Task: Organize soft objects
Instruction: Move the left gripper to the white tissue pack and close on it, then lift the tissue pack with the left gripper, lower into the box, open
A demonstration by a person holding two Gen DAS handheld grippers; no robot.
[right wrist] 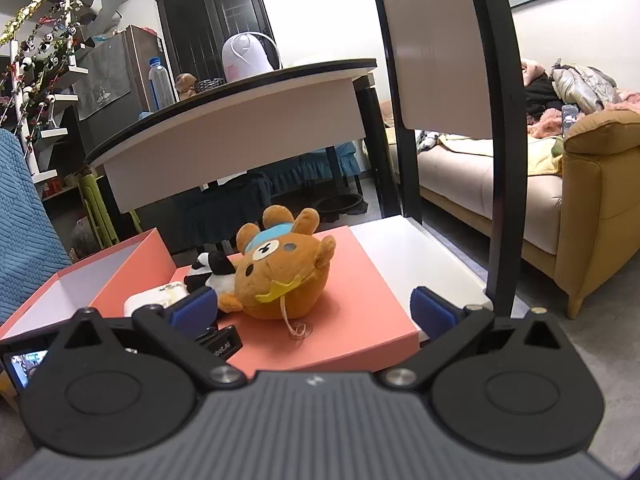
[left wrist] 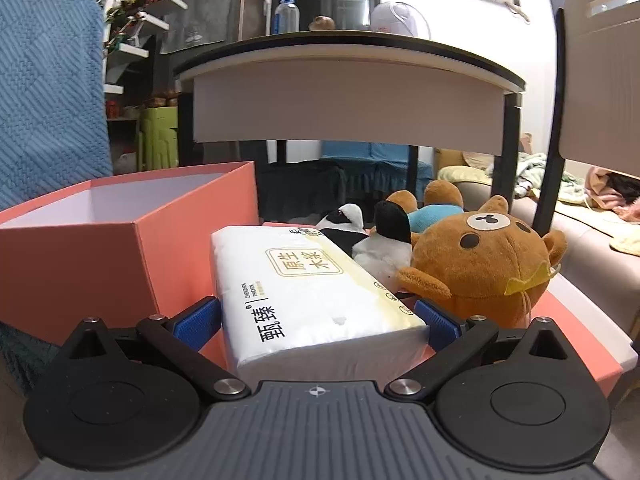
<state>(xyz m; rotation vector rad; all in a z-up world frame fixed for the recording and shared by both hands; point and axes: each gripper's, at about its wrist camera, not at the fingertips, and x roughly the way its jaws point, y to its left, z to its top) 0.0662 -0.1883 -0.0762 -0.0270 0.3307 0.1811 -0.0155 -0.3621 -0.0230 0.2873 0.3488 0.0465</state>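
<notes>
A white tissue pack (left wrist: 312,292) with black lettering lies between the blue pads of my left gripper (left wrist: 318,322), which is shut on its near end. To its left stands an open pink box (left wrist: 100,256), white inside. Beside the pack on the right, a brown bear plush (left wrist: 480,264) and a black-and-white plush (left wrist: 384,236) rest on the flat pink lid (right wrist: 360,300). In the right wrist view the bear (right wrist: 280,280) lies just ahead of my right gripper (right wrist: 314,308), which is open and holds nothing. The tissue pack (right wrist: 152,302) is partly hidden behind its left finger.
The lid sits on a white low surface (right wrist: 420,256). Behind it stand a black-topped table (left wrist: 352,92) and a chair (right wrist: 440,60). A tan sofa (right wrist: 580,200) with clothes is on the right, a blue quilted cover (left wrist: 48,100) on the left.
</notes>
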